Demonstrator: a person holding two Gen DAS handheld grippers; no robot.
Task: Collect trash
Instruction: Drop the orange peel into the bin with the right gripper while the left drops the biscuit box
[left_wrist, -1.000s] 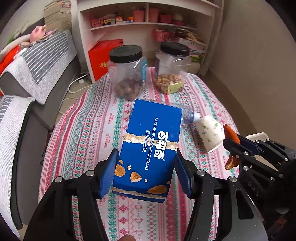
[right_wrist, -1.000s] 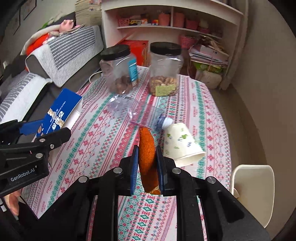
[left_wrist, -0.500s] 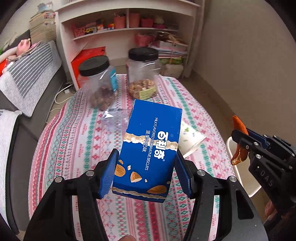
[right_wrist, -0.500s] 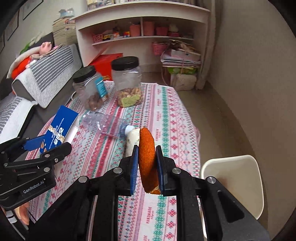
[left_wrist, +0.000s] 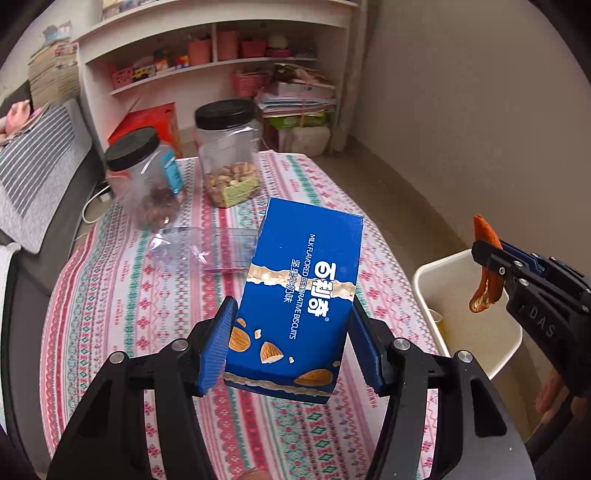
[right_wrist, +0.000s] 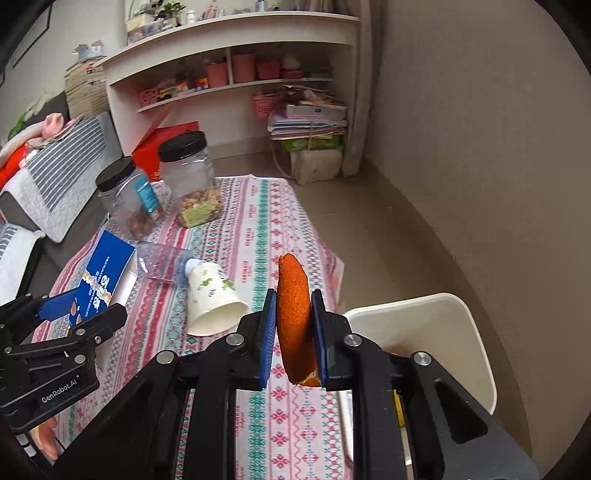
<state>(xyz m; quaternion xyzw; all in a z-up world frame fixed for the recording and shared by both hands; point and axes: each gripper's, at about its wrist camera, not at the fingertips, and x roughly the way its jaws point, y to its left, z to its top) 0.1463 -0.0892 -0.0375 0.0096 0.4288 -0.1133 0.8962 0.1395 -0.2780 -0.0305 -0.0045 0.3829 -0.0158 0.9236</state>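
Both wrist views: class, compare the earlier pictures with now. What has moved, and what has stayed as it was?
Both hand-held grippers swung away from the table's middle toward the white bin, which has come into view. The left still clamps the blue biscuit box, the right the orange peel. Jars, bottle and paper cup lie unmoved.

On the far part of your patterned tablecloth stand two clear jars with black lids: the left jar holds dark nuts, the right jar pale ones. Behind them you see a red box on the floor and a white shelf unit with pink pots. A grey striped sofa cover lies far left. A stack of papers sits right of the shelf.
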